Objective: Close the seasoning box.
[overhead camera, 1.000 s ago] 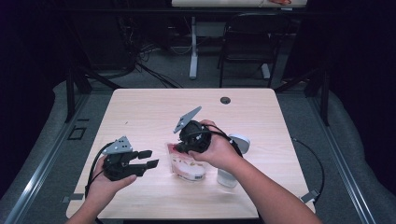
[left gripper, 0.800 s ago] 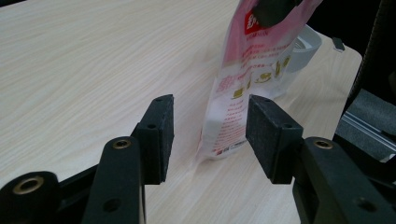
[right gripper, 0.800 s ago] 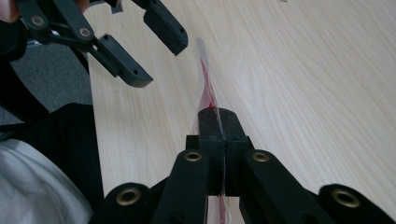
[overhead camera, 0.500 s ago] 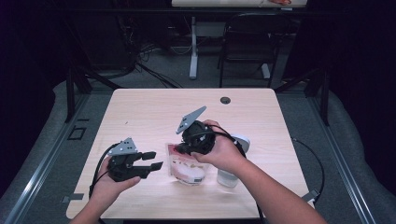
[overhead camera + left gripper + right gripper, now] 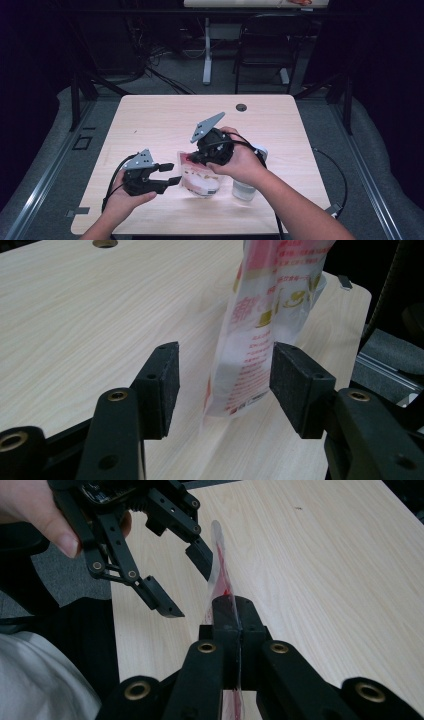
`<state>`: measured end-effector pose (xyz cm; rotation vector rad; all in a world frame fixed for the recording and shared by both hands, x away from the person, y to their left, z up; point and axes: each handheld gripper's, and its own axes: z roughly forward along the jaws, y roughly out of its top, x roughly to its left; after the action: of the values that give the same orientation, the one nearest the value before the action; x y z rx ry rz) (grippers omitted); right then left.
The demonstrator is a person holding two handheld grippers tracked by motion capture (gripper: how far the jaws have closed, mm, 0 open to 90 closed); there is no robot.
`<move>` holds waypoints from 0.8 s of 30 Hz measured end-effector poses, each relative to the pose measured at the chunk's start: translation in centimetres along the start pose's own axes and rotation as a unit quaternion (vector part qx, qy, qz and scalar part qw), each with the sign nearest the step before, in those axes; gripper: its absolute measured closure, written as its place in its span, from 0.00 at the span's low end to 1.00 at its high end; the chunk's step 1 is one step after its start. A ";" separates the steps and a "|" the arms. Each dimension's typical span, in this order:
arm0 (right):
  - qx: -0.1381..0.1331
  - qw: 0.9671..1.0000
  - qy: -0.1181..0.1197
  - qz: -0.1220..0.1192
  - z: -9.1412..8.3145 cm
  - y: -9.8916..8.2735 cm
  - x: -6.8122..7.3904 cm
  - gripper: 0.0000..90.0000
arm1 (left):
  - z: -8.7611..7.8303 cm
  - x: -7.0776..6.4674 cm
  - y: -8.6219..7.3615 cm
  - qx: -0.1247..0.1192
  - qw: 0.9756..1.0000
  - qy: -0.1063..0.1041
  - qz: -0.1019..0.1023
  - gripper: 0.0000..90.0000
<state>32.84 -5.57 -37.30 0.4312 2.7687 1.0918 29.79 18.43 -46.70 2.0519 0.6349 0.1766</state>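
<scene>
Left gripper view: the plastic bag (image 5: 260, 330) hangs upright between the left gripper (image 5: 222, 385) jaws, which have just been opening; the pads stand clear on both sides, nothing pinched. Its long axis runs vertical, bottom edge just above the surface (image 5: 75, 315). Right gripper (image 5: 233, 615) is clenched on the bag's top edge and carries it. High view: the bag sits mid-surface between both hands, white cup (image 5: 245, 189) just beside it.
</scene>
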 end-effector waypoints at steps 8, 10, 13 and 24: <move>-0.004 1.000 0.003 -0.009 -0.5 0.4 0.5 1.00 | 0.3 0.0 -0.1 -0.004 1.000 -0.007 0.002 0.51; -0.005 1.000 0.003 -0.010 -0.5 0.4 0.5 1.00 | 0.4 0.0 -0.2 -0.009 1.000 -0.003 0.004 0.51; -0.006 1.000 0.004 -0.011 -0.6 0.5 0.7 1.00 | 0.6 0.1 -0.3 -0.007 1.000 0.003 0.005 0.49; -0.012 1.000 0.002 -0.017 -1.1 0.8 0.6 1.00 | 1.8 0.1 -0.8 -0.005 1.000 -0.018 -0.010 0.43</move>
<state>32.21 -5.53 -35.95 0.3779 2.7524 1.1191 30.26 17.45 -48.34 2.0331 0.6306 0.1311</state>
